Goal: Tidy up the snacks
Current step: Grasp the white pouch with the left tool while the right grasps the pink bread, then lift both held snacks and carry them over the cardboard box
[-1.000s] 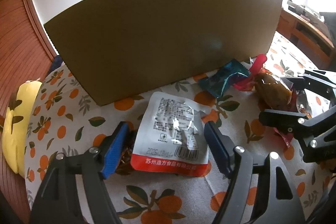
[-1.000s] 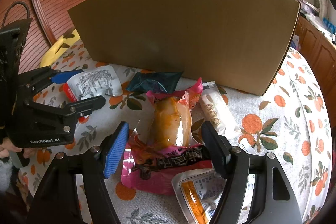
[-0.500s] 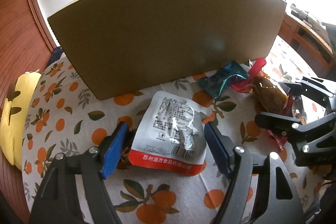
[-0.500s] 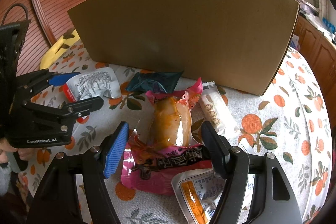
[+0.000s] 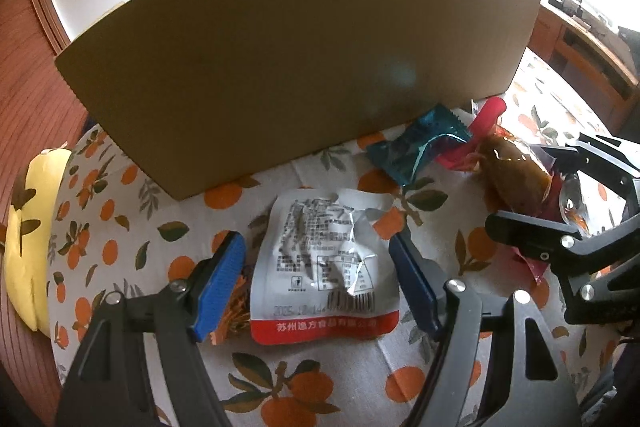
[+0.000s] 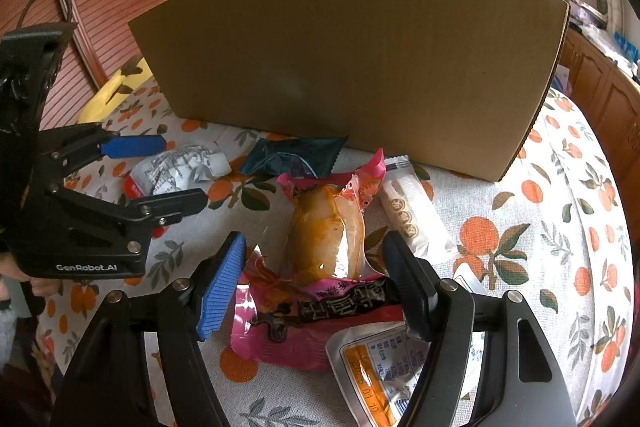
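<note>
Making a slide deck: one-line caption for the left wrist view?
Open left tool straddles a silver-and-red snack pouch before a cardboard box.

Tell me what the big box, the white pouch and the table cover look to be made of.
Box: corrugated cardboard, matte brown; fluted edge shows at its right corner in the right wrist view.
White pouch: likely foil-backed plastic film, glossy; creases glint silver.
Table cover: probably woven cloth, matte, printed with oranges and leaves; faint fold lines show.

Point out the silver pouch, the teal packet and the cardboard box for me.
silver pouch (image 5: pixel 320 259), left wrist view, printed middle.
teal packet (image 6: pixel 292 157), right wrist view, centre.
cardboard box (image 6: pixel 352 67), right wrist view, front wall.
</note>
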Available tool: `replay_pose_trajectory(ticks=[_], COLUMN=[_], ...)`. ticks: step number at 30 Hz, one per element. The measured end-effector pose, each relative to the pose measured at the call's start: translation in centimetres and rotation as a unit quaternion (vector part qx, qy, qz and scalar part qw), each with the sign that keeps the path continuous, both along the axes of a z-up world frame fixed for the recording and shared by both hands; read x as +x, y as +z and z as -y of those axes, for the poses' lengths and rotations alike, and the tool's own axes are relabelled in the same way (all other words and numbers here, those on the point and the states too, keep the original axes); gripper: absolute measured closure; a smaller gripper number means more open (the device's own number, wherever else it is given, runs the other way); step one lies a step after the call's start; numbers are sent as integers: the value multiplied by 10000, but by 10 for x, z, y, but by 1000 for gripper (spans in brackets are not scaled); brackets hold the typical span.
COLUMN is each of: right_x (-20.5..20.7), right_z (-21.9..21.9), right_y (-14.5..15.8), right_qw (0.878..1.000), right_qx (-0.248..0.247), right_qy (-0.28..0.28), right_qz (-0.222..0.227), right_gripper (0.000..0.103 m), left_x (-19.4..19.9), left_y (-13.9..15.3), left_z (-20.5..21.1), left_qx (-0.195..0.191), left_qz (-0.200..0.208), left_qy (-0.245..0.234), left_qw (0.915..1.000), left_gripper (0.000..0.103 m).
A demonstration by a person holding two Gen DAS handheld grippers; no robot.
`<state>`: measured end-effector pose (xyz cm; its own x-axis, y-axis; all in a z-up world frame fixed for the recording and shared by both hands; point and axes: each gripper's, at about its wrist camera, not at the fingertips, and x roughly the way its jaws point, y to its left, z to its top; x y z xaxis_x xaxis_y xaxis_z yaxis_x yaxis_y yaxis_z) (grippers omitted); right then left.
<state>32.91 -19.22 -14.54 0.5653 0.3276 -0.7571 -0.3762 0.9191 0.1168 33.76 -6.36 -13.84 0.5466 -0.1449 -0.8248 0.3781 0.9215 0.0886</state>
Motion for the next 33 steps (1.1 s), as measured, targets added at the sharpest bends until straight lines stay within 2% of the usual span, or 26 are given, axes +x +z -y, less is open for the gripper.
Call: replay_pose_trajectory(ticks=[3,5,10,18,28,33], right_x=[0,0,0,0,0,-3], right_z=[1,1,-1,-7,-11,-22], right_y=[0,0,0,0,-2,1], right_qw=[10000,10000,9999,9997,9995,9979], right_qx=[1,-10,-102,-226,-316,-592], right_qy=[1,-2,0,-6,-8,174], right_qz=[1,3,23,49,72,204], right_gripper=[31,31,31,31,31,43], left_x=[0,-3,-20,-48,-62,-71], left_y=[-3,-3,3,28,52,63], left_z=[-3,-7,-4,-12,-23,-29], left_qx=[-34,-37,-141,-375,-651,-766], left_qz=[25,78,197,551,815,952], left_qy=[58,85,-37,-90,-9,24], left_qw=[10000,9999,9997,9977,9945,9925], left_gripper=[31,39,39,39,39,39])
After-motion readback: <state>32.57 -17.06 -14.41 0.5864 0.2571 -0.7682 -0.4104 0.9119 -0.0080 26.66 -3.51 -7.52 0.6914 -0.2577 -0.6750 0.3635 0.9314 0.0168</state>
